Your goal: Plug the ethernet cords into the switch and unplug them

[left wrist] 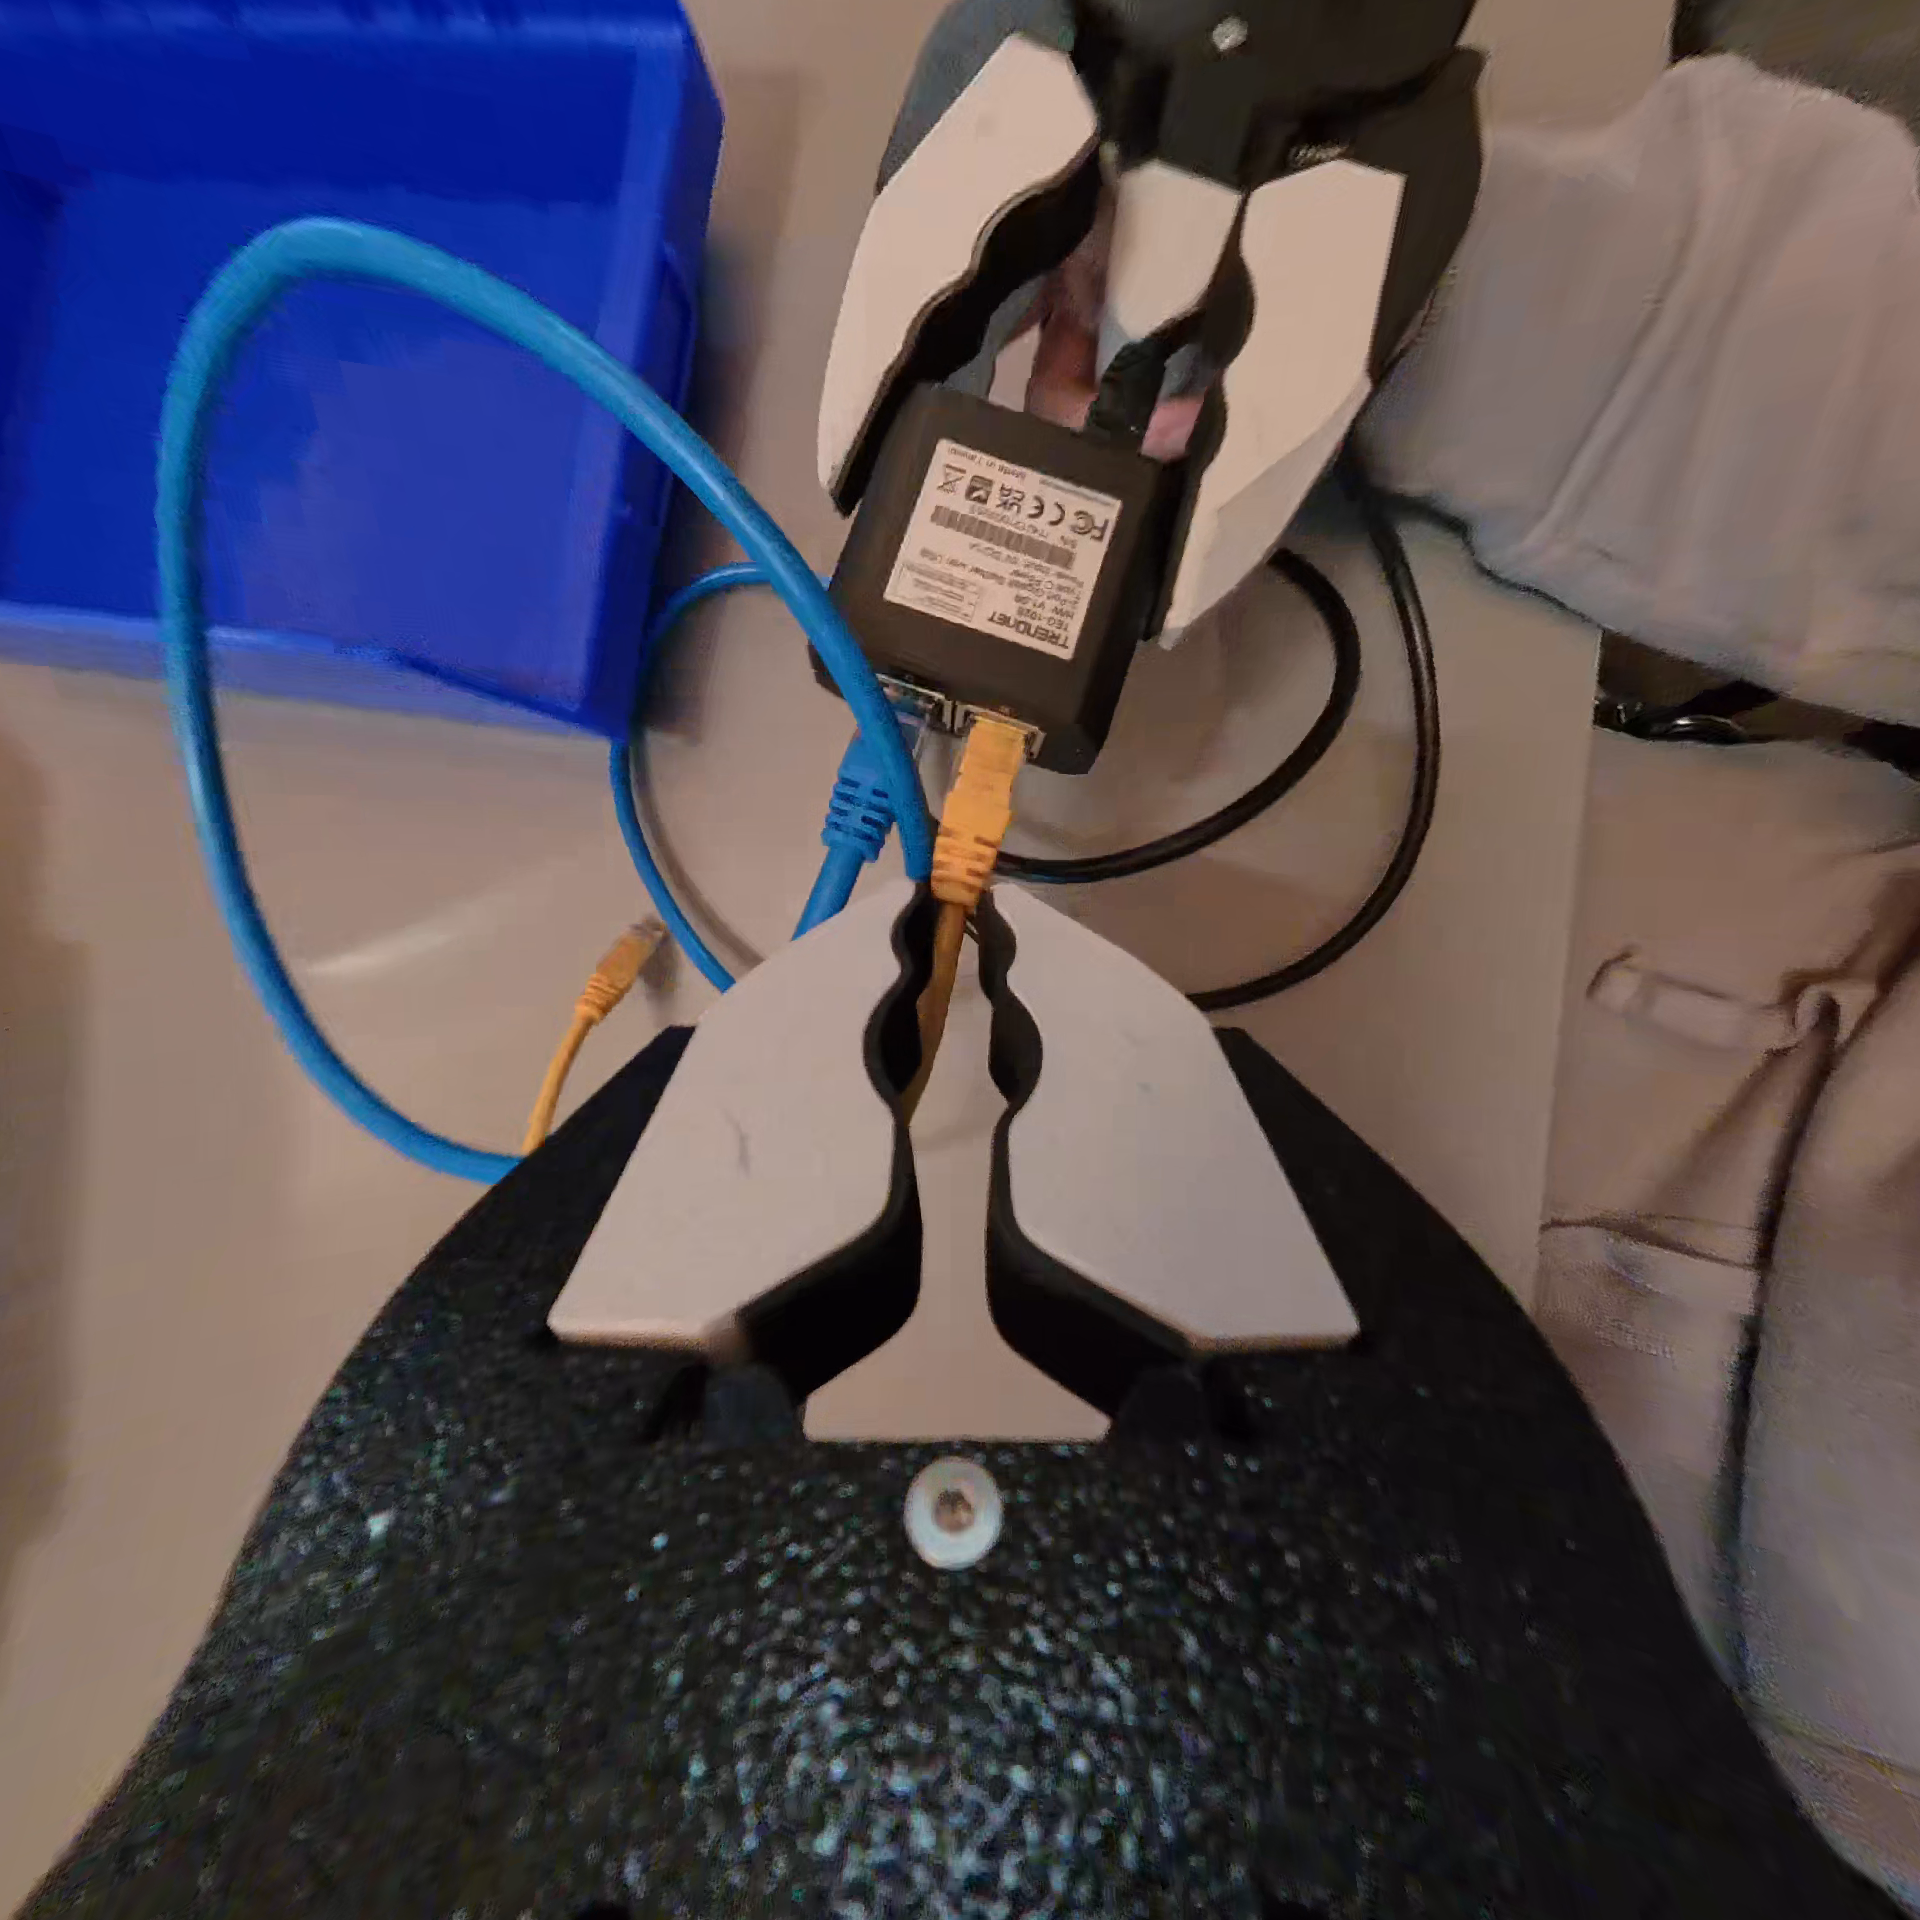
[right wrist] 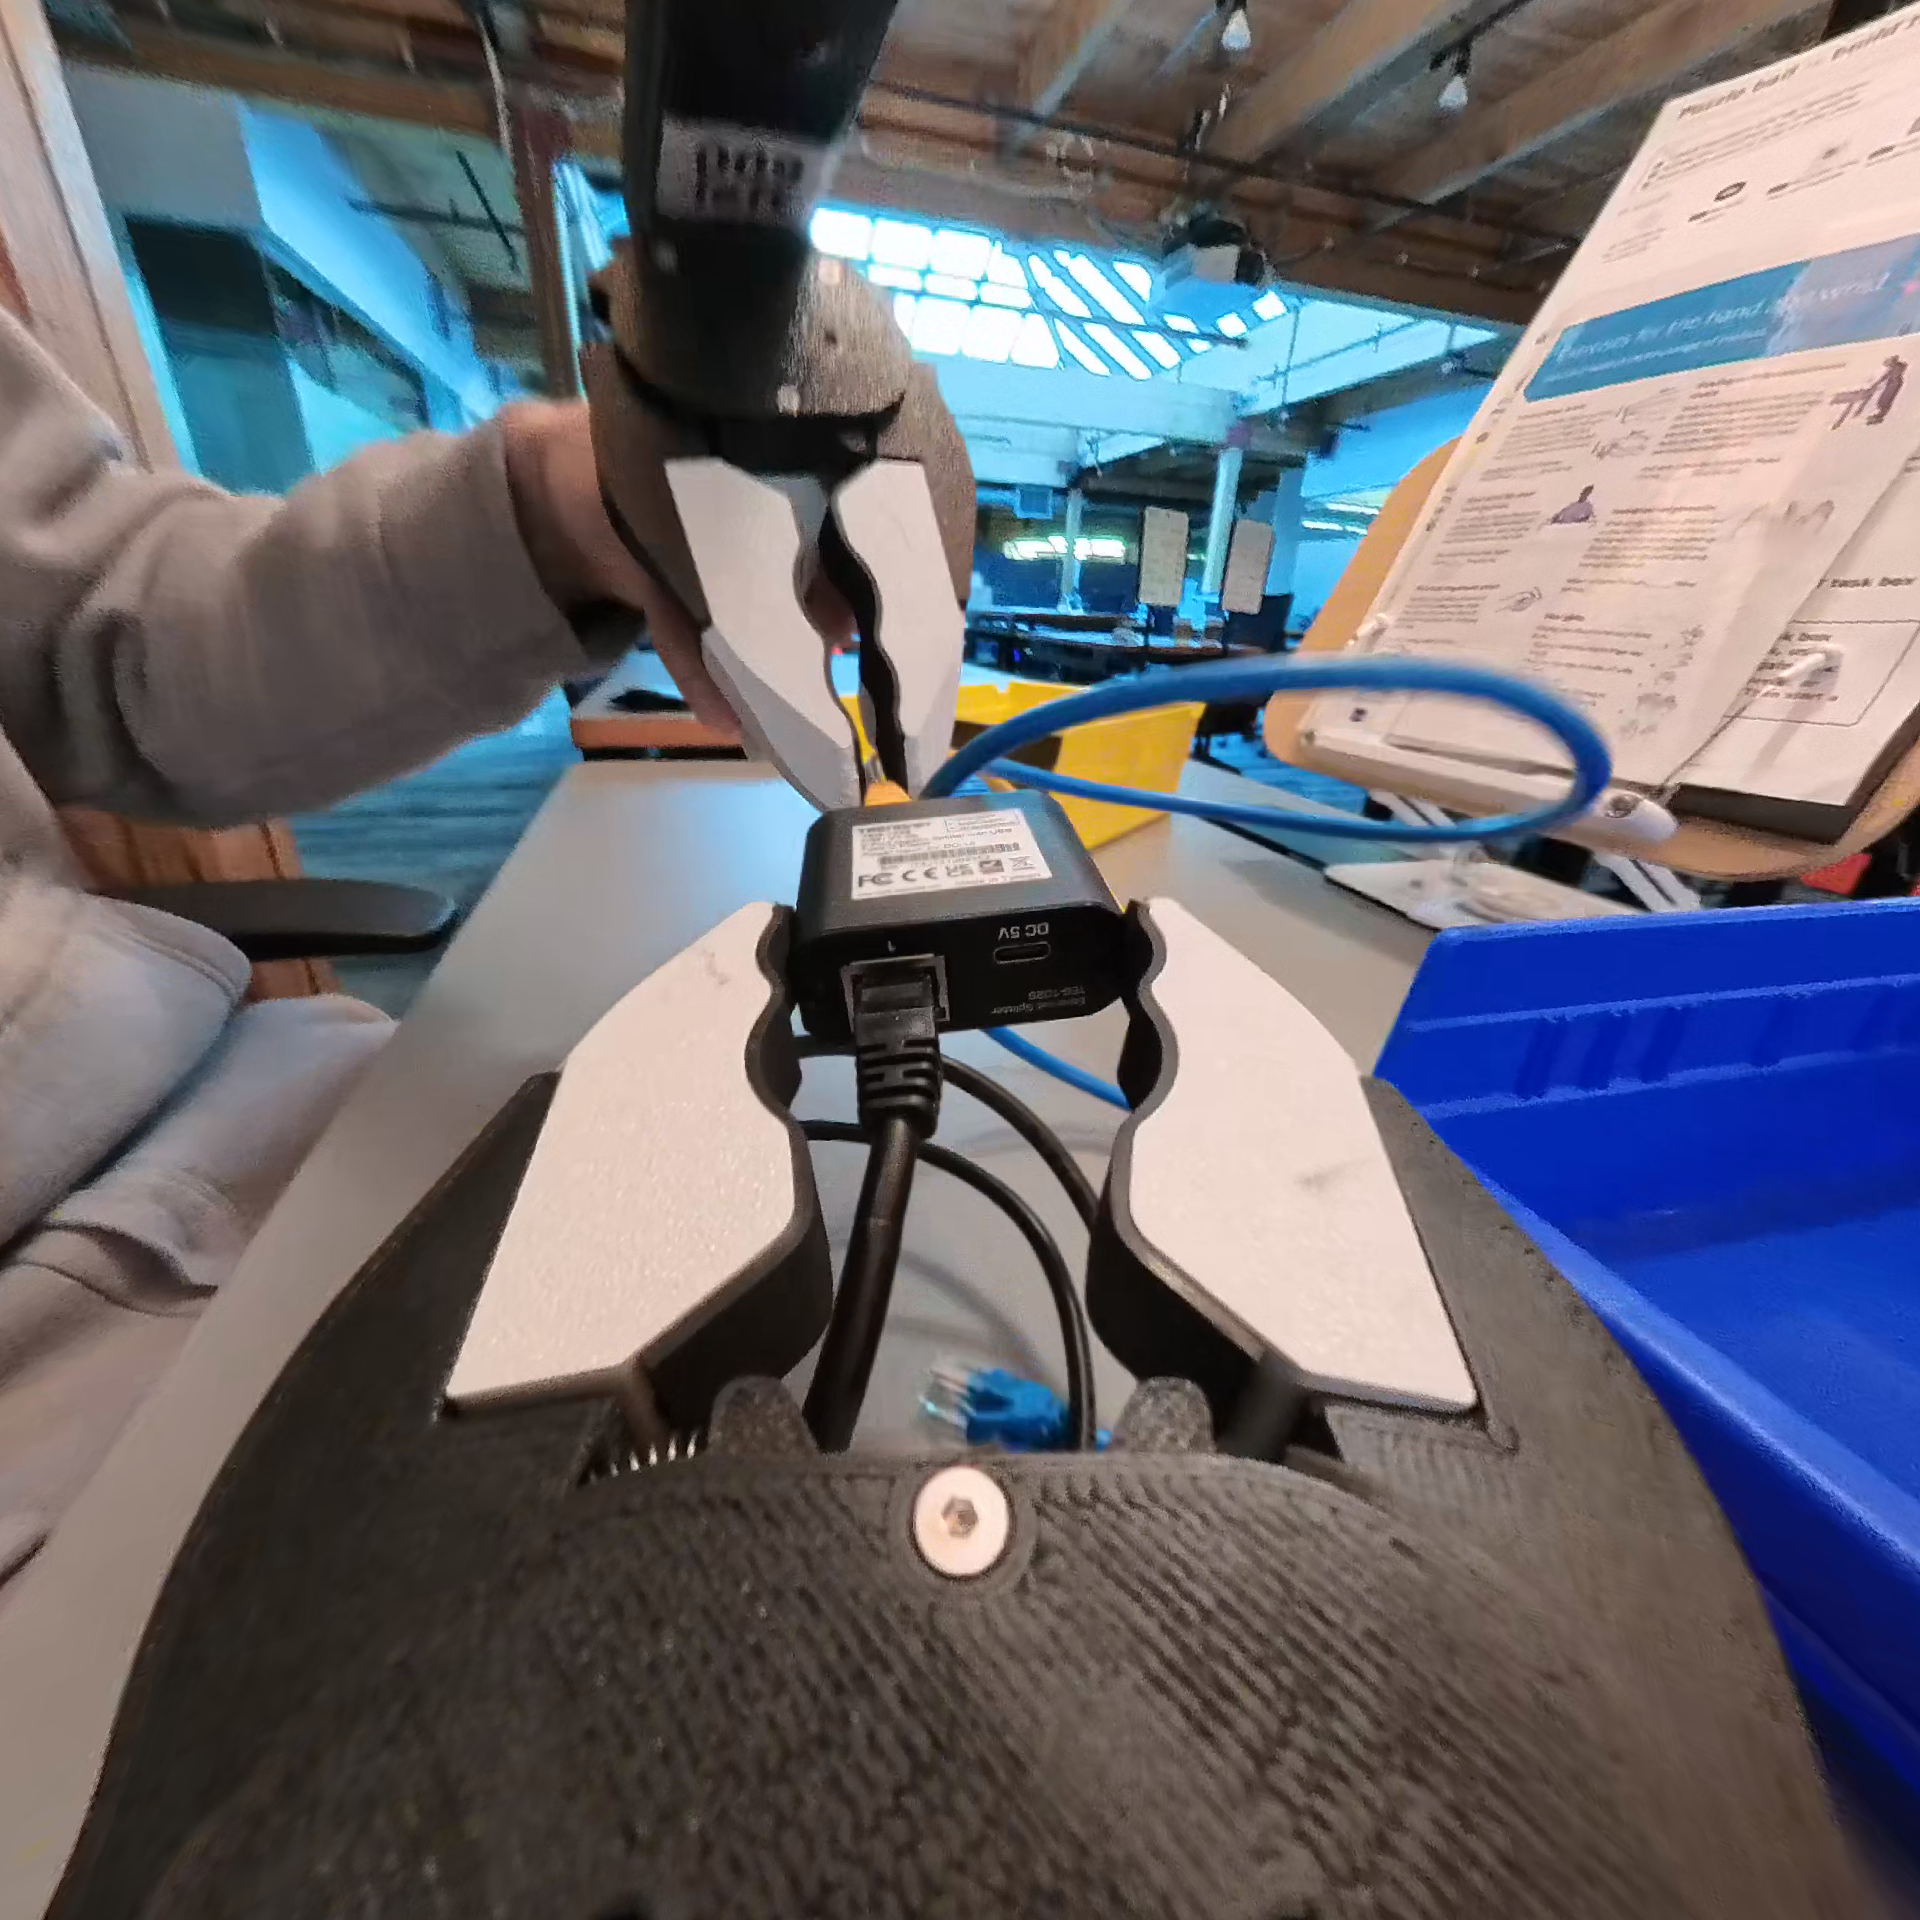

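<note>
The black switch (left wrist: 987, 582) is held off the table, label side up, by my right gripper (left wrist: 1008, 556), which is shut on its two sides. In the right wrist view the right gripper (right wrist: 958, 925) grips the switch (right wrist: 951, 862), and a black cord plug (right wrist: 894, 1013) sits in its near port. My left gripper (left wrist: 951, 902) is shut on the orange cord just behind its plug (left wrist: 977, 795), whose tip is in the right-hand port. A blue plug (left wrist: 862, 800) sits in the port beside it. The left gripper (right wrist: 883, 774) also shows beyond the switch.
A blue bin (left wrist: 343, 364) stands at the left, and it also shows in the right wrist view (right wrist: 1662, 1143). The blue cord (left wrist: 270, 727) loops over the table. The orange cord's other end (left wrist: 623, 961) lies loose. Black cord loops (left wrist: 1382, 727), a loose blue plug (right wrist: 987, 1403), a yellow bin (right wrist: 1101, 727), a document stand (right wrist: 1662, 468) and a person's grey sleeve (right wrist: 260, 644) surround the work. My right fingertips sit around 6 centimeters from my left ones.
</note>
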Demonstrator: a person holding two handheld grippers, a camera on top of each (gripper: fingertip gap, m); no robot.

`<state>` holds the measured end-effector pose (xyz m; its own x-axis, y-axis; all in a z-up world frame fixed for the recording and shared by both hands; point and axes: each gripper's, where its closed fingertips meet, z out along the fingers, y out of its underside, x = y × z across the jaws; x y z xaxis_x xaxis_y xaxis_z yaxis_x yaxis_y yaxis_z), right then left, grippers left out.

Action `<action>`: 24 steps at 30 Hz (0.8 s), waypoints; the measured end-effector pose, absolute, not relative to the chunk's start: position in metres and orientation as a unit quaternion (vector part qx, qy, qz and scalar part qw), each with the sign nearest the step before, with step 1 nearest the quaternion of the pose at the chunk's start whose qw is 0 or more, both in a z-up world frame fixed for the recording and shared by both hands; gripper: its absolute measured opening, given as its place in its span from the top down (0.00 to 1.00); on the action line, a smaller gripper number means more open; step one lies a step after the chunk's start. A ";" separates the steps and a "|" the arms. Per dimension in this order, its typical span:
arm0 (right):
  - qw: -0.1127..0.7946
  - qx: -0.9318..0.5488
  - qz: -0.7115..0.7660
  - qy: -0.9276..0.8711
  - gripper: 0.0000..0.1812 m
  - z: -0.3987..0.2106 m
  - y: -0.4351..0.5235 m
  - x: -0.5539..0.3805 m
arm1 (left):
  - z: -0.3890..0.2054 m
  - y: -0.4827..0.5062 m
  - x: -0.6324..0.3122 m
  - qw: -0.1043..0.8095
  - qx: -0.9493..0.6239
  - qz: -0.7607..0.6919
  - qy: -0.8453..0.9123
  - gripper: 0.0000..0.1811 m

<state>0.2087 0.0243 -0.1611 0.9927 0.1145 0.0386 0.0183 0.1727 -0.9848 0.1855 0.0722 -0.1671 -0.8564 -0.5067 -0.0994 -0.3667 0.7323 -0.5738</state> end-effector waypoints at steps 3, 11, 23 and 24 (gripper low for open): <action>0.759 -0.648 0.024 -0.051 0.66 -0.163 0.026 0.208 | -0.171 0.074 0.186 0.148 -0.236 -0.274 0.920 0.96; 0.762 -0.645 0.025 -0.051 0.66 -0.162 0.031 0.204 | -0.173 0.076 0.186 0.158 -0.208 -0.314 0.913 0.96; 0.758 -0.649 -0.058 -0.034 0.67 -0.127 0.038 0.211 | -0.143 0.148 0.160 0.230 -0.287 -0.565 0.738 0.64; 0.762 -0.642 -0.074 -0.031 0.66 -0.114 0.035 0.211 | -0.150 0.161 0.157 0.225 -0.304 -0.568 0.731 0.63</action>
